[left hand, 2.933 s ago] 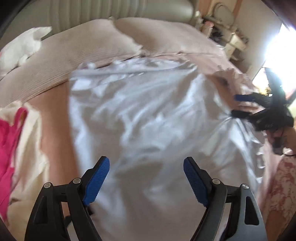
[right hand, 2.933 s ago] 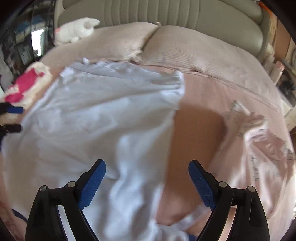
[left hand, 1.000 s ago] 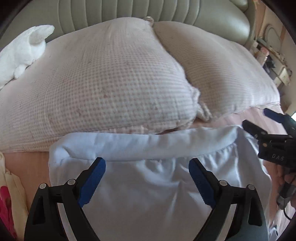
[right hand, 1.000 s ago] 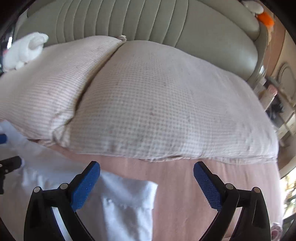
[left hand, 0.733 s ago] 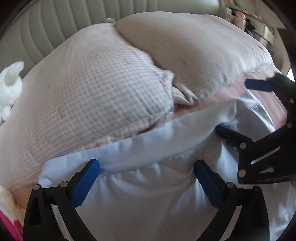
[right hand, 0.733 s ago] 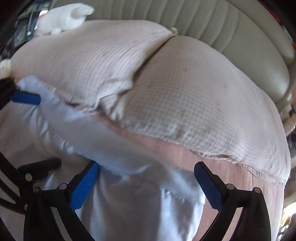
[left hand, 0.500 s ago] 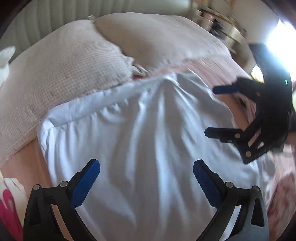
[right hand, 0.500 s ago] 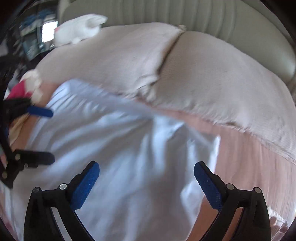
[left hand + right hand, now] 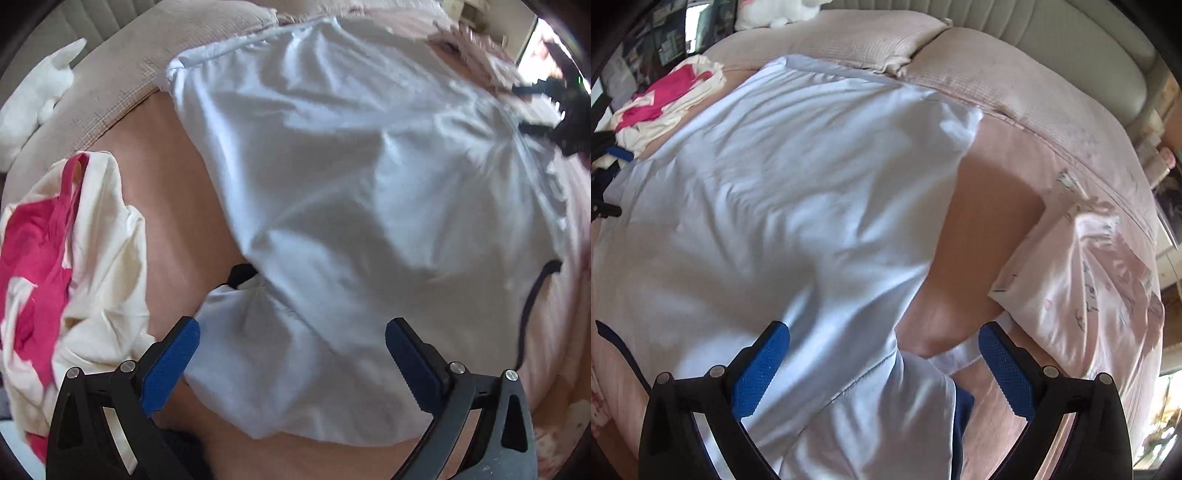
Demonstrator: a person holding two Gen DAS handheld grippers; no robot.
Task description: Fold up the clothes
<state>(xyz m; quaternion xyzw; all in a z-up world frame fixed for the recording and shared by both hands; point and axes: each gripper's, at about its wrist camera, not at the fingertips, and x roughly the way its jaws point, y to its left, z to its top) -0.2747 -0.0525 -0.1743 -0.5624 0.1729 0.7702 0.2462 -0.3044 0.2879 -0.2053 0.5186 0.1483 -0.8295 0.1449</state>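
Pale blue cloth, a garment [image 9: 369, 192], is lying spread across the pink bed sheet [image 9: 173, 206], its far edge touching the two checked pillows [image 9: 997, 85] at the padded headboard [image 9: 1071, 40]. Both grippers are hanging above its near end, pointing steeply down. The left gripper [image 9: 293, 354] is standing with its blue fingers [image 9: 171, 365] wide apart, having just been opening, and the cloth is lying loose below the gap without being pinched. The right gripper [image 9: 884, 356] is likewise holding its fingers [image 9: 761, 367] spread wide, over the garment's right edge where a sleeve is trailing toward the camera; nothing is clamped there either. At the left side of the bed a heap of cream and bright pink clothes [image 9: 70, 258] is sitting just beside the garment, and a white plush toy [image 9: 33, 99] is resting against the pillows. On the right side a pale pink printed garment [image 9: 1100, 280] is lying apart from the blue one.
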